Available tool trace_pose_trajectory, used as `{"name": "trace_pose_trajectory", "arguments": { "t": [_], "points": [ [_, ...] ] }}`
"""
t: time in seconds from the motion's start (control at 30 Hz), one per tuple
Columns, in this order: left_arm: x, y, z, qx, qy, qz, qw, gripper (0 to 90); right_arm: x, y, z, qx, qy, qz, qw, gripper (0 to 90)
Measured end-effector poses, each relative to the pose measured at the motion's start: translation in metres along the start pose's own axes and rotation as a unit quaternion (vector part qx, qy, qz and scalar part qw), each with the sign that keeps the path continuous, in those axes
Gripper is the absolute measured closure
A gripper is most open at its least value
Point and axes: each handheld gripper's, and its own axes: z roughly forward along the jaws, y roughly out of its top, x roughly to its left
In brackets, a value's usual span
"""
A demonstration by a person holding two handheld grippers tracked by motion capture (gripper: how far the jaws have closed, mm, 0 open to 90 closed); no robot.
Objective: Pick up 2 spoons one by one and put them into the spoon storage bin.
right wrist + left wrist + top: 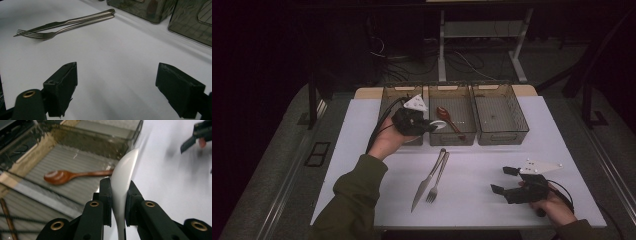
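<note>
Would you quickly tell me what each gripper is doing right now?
Left gripper: shut on the white spoon.
Right gripper: open, holding nothing.

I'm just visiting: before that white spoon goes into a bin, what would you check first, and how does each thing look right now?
1. Left gripper shut on white spoon: ok.
2. Spoon over the middle bin: cannot tell; it hangs near that bin's left wall.
3. Room beside the wooden spoon already inside: ok.
4. Right gripper open, resting clear of the bins: ok.
5. Knife and fork lying out of the way: ok.
</note>
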Motion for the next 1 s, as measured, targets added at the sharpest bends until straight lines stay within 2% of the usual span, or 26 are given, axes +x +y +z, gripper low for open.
{"name": "trace_pose_trajectory", "arguments": {
  "t": [0.23,0.57,0.87,1.0],
  "points": [
    [0.008,0.019,0.017,-0.005,0.004,-0.002,1.0000,77.7,0.000,0.000,-0.001,-0.001,-0.001,0.001,1.0000,17.3],
    [0.016,0.032,0.050,-0.012,0.008,-0.008,0.9999,77.7,-0.001,0.000,-0.001,-0.003,0.000,0.000,1.0000,17.3],
    [0.023,0.041,0.081,0.000,0.009,-0.012,0.9999,77.6,-0.001,0.000,-0.002,-0.004,0.000,-0.001,1.0000,17.3],
    [0.024,0.039,0.094,0.009,0.010,-0.015,0.9998,77.6,-0.001,0.000,-0.004,-0.007,-0.001,0.000,1.0000,17.3]
  ]
}}
